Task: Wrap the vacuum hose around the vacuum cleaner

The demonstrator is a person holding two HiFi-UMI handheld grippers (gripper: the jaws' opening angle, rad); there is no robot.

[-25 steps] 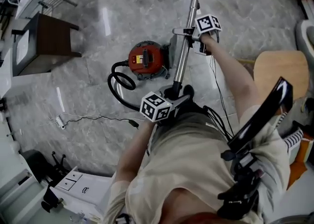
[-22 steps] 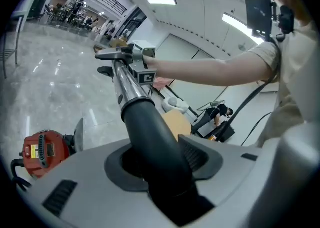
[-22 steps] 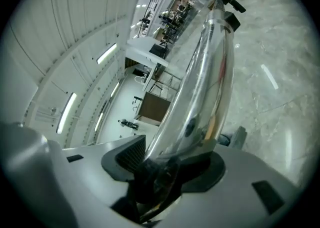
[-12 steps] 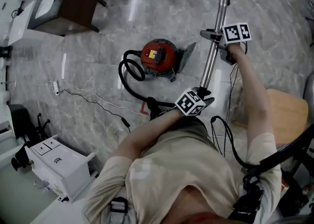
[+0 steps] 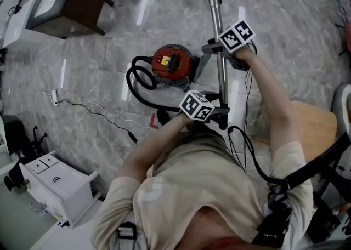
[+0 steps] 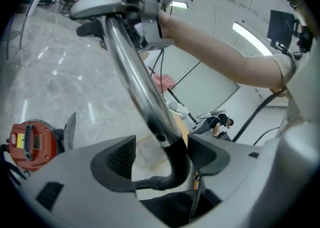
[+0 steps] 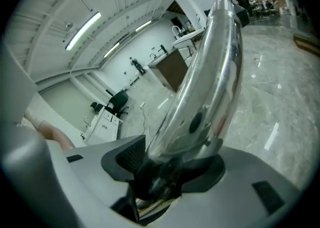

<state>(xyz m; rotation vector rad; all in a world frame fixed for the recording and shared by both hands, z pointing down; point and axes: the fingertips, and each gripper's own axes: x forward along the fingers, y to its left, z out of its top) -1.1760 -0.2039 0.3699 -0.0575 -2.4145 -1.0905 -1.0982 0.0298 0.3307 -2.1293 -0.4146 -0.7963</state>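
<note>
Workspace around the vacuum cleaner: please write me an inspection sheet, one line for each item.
Surface: grey marble floor, shiny.
Job's things: red vacuum cleaner stands on the floor; its black hose lies looped beside it, not wrapped around it; the metal tube is held up.
Clutter: nothing seen.
Grippers: left gripper open, its jaws have just been opening, with the tube's black end between them; right gripper shut on the metal tube.
Cables: a thin cable lies loose on the floor; black rig cables hang beside the right arm.
Surroundings: dark table and white cabinet stand apart from the vacuum cleaner.
</note>
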